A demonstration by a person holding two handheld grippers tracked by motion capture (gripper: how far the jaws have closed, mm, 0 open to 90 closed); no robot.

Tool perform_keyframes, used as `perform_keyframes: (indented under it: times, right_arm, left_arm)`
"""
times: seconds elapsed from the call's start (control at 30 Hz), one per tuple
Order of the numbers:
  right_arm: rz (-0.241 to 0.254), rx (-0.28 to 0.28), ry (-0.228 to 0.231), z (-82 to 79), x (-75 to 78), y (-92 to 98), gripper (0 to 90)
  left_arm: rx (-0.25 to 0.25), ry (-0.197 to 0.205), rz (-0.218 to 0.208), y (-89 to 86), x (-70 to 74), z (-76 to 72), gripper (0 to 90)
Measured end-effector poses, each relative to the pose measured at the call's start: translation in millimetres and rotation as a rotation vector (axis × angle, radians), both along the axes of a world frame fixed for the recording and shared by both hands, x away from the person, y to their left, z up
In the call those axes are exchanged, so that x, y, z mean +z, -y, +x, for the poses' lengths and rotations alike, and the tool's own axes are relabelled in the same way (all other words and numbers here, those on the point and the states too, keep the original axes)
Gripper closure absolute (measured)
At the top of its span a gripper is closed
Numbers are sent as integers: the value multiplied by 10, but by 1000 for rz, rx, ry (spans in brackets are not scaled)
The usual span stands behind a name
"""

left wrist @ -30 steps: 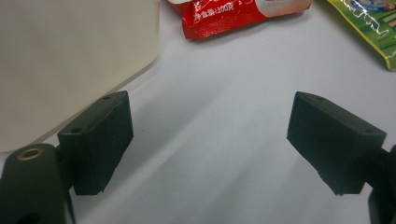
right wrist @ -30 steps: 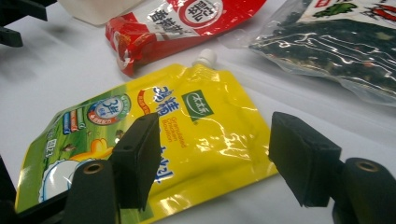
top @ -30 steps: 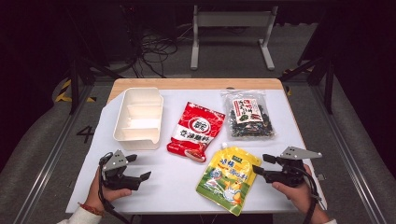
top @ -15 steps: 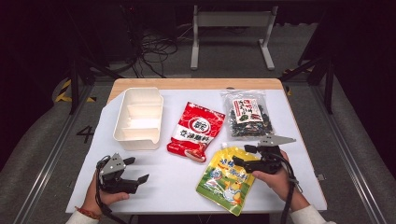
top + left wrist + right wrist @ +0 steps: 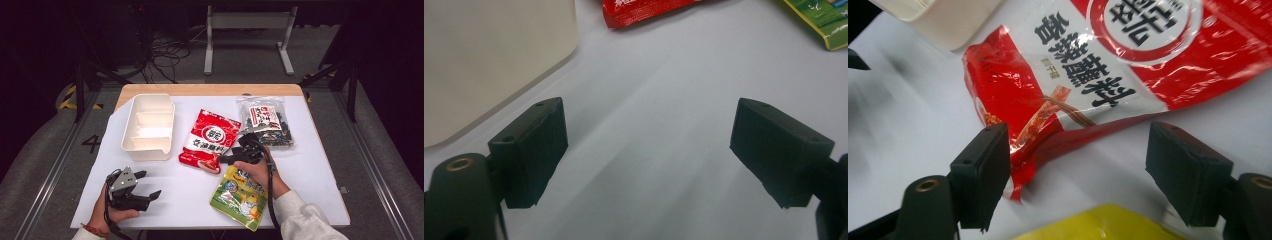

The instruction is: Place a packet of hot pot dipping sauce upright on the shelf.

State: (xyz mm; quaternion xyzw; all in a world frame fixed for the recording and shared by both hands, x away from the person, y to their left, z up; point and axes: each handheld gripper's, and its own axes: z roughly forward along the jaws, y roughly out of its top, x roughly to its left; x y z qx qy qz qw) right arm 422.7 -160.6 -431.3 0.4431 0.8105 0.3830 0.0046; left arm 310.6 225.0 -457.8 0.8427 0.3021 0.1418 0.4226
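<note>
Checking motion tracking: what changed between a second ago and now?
The right gripper moved left from the table's right edge, across the yellow packet, to the red packet's near corner; its jaws have just been opening, that corner lies between them, ungripped. The left gripper, tray and dark packet stayed put.

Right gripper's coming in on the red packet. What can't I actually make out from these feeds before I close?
- Yellow packet: high view, its top edge is under the right hand.
- Red packet: right gripper view, cut off by the top and right edges; whether the fingers touch its corner cannot be told.
- White tray: left gripper view, one blurred wall and corner, compartments out of frame.
- Dark snack bag: high view, label print too small to read.
</note>
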Motion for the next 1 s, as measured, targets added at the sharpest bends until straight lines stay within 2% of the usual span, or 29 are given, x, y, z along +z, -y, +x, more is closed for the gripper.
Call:
perform_keyframes:
  times: [0.07,0.1,0.17,0.27,0.33,0.37,0.4,0.47,0.63,0.67,0.73,0.87,0.93,0.97,1.0]
  right_arm:
    - [-17,-13,-33,48,-54,-86,252]
    - [-34,-25,-47,64,-77,-132,235]
    - [-33,-27,-76,95,-116,-209,183]
    - [-34,-49,-76,134,-109,-265,204]
    - [-17,-67,-78,166,-108,-270,311]
    - [-17,-67,-78,166,-108,-270,311]
    - [0,-77,-90,182,-111,-273,373]
    - [33,-78,-80,193,-91,-274,602]
    - [40,-41,-62,201,-65,-253,799]
    - [36,-40,-48,192,-51,-245,887]
    - [44,-27,-24,178,-43,-224,899]
    - [44,-26,-14,173,-38,-206,884]
    - [20,-62,10,172,-11,-198,815]
    - [-3,-88,27,193,-3,-184,690]
    - [-10,-125,26,224,-11,-166,623]
  left_arm:
    - [-5,-1,-6,2,5,-1,157]
    - [-5,3,0,4,8,1,156]
    - [-6,-2,-10,16,4,2,156]
    - [-14,-6,-12,30,7,7,156]
    - [-19,-9,-17,48,8,14,157]
    - [-19,-9,-17,48,8,14,157]
    - [-24,-6,-13,53,10,21,157]
    - [-30,-8,-18,68,17,29,159]
    - [-38,-21,-34,113,29,68,161]
    - [-44,-26,-41,123,34,83,162]
    - [-55,-33,-51,153,45,107,164]
    - [-74,-40,-44,227,41,117,164]
    - [-84,-50,-33,257,33,109,164]
    - [-91,-45,-28,268,31,110,163]
    - [-94,-43,-24,274,30,107,163]
